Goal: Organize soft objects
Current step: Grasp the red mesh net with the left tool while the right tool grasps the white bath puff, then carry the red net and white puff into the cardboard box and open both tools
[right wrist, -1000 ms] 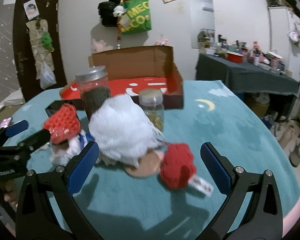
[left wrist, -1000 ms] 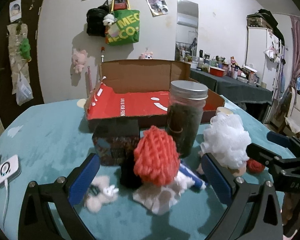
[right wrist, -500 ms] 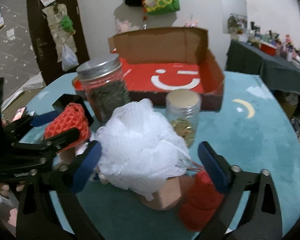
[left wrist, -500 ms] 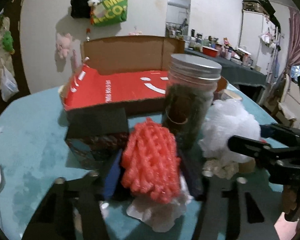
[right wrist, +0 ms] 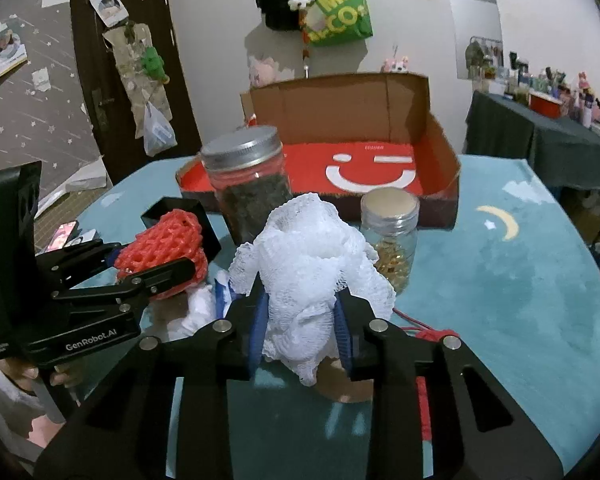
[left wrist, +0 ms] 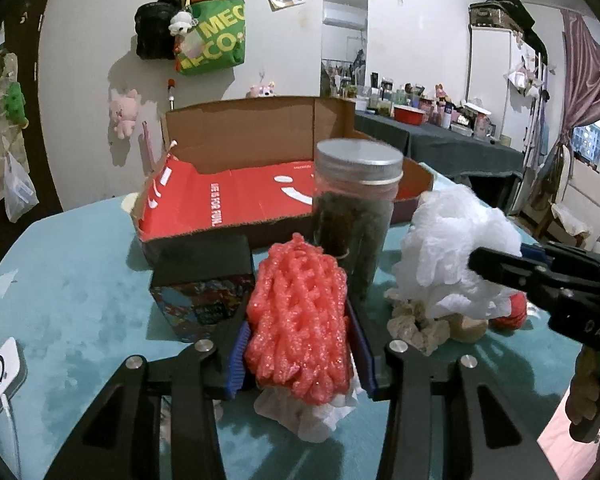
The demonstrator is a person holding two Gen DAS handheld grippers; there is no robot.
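- Red foam netting (left wrist: 298, 320) sits clenched between the fingers (left wrist: 236, 356) of the left gripper (left wrist: 298, 354), which have just been closing on it. It reads as very light and springy; the open mesh squashes readily, so a hold across its middle, as now, looks sound.
- White mesh pouf (right wrist: 308, 276) is pinched low down by the right gripper (right wrist: 300, 330), whose fingers (right wrist: 258, 328) have likewise just been closing. Judged featherweight and loose, it bulges well above the grip, and trailing folds could snag.
- Below both bundles, white tissue (left wrist: 304, 416), a crumpled cloth scrap (left wrist: 416, 324) and a red yarn ball (left wrist: 512, 312) lie on the teal counter (left wrist: 60, 300); soft, not yet taken.
- Obstacles close behind: a dark small box (left wrist: 204, 284) just beside the netting, a tall steel-lidded jar (left wrist: 354, 216) between the two bundles, and a short jar (right wrist: 390, 236) beside the pouf. Both jars are rigid and could topple if brushed.
- Beyond them, the open cardboard box (right wrist: 356, 100) with red floor stands empty, its near wall low and far wall high. A lift over the jars is advisable.
- Counter to the right lies open.
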